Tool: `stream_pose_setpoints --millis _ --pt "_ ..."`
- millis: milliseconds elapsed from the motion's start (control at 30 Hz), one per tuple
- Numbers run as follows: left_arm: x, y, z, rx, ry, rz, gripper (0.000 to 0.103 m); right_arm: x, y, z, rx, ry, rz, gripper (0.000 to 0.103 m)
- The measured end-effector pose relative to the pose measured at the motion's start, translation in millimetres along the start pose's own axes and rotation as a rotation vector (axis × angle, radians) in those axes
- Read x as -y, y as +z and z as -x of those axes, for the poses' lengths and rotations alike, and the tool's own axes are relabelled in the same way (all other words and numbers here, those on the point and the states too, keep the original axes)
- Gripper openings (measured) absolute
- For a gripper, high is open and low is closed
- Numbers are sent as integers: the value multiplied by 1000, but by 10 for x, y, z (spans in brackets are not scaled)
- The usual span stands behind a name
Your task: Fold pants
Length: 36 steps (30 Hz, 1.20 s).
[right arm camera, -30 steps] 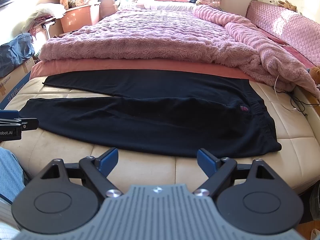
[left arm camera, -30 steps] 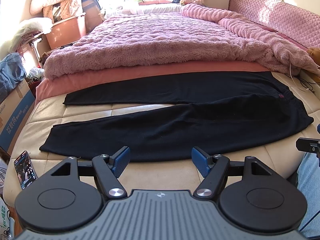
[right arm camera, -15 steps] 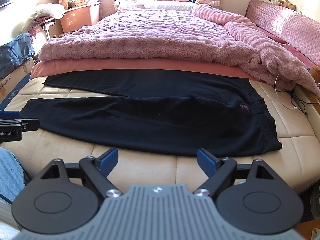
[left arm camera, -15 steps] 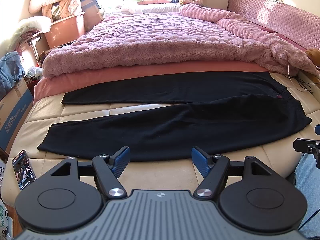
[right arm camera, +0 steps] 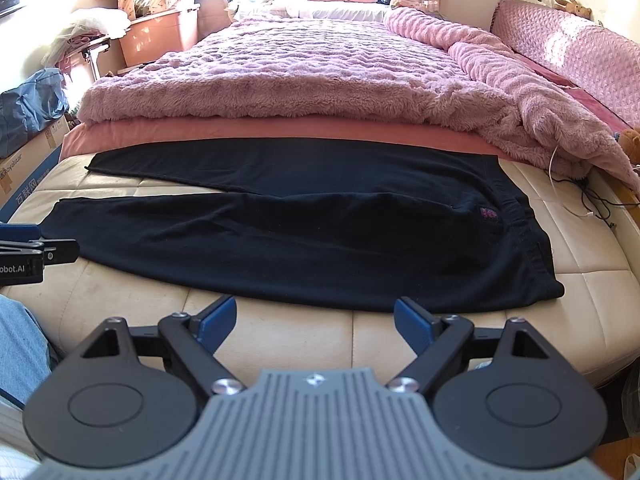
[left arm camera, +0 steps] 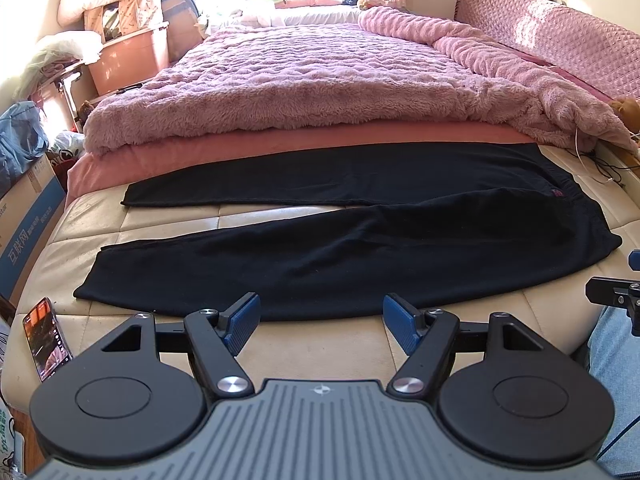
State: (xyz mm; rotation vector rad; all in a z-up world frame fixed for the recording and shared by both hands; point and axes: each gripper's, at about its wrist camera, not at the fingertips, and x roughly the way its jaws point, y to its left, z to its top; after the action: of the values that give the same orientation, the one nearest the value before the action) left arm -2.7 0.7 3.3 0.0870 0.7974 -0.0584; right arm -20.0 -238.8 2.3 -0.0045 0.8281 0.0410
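Black pants (left arm camera: 360, 240) (right arm camera: 320, 236) lie flat across the cream foot of the bed (left arm camera: 312, 344), waistband to the right, both legs spread apart toward the left. My left gripper (left arm camera: 320, 320) hovers open just in front of the near leg's hem edge, nothing between its blue pads. My right gripper (right arm camera: 314, 322) is open too, empty, just short of the near edge of the pants by the waist end. Each gripper shows at the edge of the other's view: the right gripper (left arm camera: 616, 296), the left gripper (right arm camera: 36, 252).
A fluffy pink blanket (left arm camera: 320, 88) covers the bed behind the pants. A phone (left arm camera: 46, 338) lies on the cream corner at left. Cardboard boxes (left arm camera: 28, 216) and a tub stand left of the bed; cables (right arm camera: 592, 200) lie at right. A person's jeans-clad leg (left arm camera: 616, 360) is close by.
The left wrist view has shifted slightly, with the bed and pants sitting a little lower and nearer. The right view is almost unchanged. Both grippers stay open.
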Motion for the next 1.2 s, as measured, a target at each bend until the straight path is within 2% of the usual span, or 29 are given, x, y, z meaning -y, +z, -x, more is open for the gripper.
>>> stream_pose_setpoints --millis 500,867,967,1033,1100,1167,1200 --pt "56 -47 -17 -5 -13 -4 82 14 -3 -10 -5 2 -9 82" --pt "-59 14 -114 -18 -18 -34 82 167 54 -126 -33 21 -32 82" --pt "-153 52 -227 -9 1 -101 81 333 103 -191 -11 7 -23 82" --pt "-217 66 -323 -1 0 -175 75 493 145 -249 16 -2 -11 82" --pt "-283 53 -435 3 -13 -261 74 677 199 -351 22 -24 20 81" --pt "-345 14 -557 -8 -27 -351 72 850 246 -466 14 -44 56 74" --pt "-374 -14 -626 -21 -27 -392 72 945 265 -529 7 -48 71 68"
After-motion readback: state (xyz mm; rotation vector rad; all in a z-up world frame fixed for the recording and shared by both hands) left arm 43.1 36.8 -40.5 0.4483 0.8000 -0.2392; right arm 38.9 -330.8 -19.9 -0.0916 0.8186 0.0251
